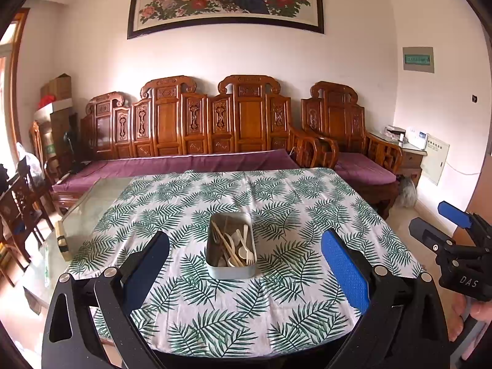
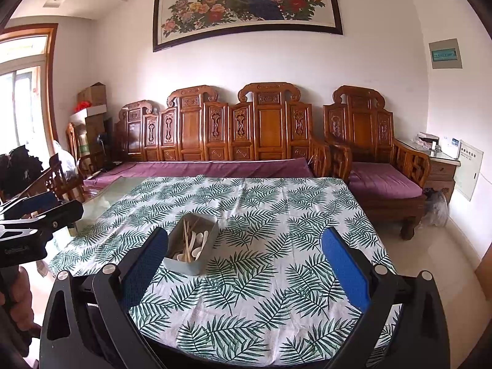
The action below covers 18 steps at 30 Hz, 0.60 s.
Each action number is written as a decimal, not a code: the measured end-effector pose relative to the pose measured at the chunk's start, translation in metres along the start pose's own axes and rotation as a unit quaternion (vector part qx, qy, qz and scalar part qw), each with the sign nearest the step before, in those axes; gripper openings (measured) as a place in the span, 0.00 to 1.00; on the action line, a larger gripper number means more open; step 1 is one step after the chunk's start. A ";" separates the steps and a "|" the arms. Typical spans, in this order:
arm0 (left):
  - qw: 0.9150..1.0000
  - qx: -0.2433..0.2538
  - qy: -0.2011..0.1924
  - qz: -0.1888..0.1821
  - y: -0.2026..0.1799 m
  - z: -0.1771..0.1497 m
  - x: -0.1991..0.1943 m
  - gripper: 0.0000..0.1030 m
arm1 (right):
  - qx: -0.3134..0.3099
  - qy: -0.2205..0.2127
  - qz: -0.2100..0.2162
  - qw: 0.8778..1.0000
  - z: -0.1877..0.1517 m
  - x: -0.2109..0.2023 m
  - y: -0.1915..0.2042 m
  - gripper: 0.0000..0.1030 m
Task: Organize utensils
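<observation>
A grey rectangular box [image 1: 231, 272] stands in the middle of the leaf-print tablecloth [image 1: 276, 203]. It holds several pale spoons, forks and wooden chopsticks [image 1: 235, 244]. My left gripper [image 1: 246, 246] is open and empty, held above the near part of the table, with the box between its fingers in view. In the right wrist view the box [image 2: 192, 266] lies ahead to the left, beside the left finger. My right gripper [image 2: 246, 246] is open and empty over bare cloth [image 2: 276, 215]. Each gripper shows at the other view's edge, the right gripper [image 1: 455, 240] and the left gripper [image 2: 33, 218].
The table's left part is bare glass [image 1: 89, 209] with a small taped block [image 1: 63, 240] on it. A carved wooden sofa with purple cushions [image 1: 190, 160] stands behind the table. Wooden chairs [image 1: 21, 203] stand at the left. A side cabinet [image 2: 439, 166] stands at the right wall.
</observation>
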State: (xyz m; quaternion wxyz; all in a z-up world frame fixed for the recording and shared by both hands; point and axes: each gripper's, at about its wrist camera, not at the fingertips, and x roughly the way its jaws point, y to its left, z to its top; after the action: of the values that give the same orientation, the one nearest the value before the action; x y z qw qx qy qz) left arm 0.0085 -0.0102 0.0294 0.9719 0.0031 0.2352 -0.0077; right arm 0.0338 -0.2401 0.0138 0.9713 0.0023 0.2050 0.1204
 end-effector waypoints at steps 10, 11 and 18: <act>1.000 -0.002 -0.004 -0.002 -0.001 -0.002 -0.002 0.93 | 0.002 0.002 0.002 1.000 0.000 0.002 0.000 0.98; 1.000 -0.002 -0.004 -0.003 -0.001 -0.002 -0.002 0.93 | 0.002 0.002 0.001 1.000 0.000 0.002 0.000 0.98; 1.000 -0.002 -0.004 -0.002 -0.002 -0.003 -0.002 0.93 | 0.002 0.004 0.001 1.000 -0.002 0.004 0.000 0.98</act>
State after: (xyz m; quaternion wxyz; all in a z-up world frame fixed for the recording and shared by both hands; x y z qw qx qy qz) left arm 0.0053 -0.0121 0.0274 0.9728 0.0003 0.2315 -0.0096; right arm 0.0368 -0.2388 0.0103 0.9703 0.0036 0.2094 0.1207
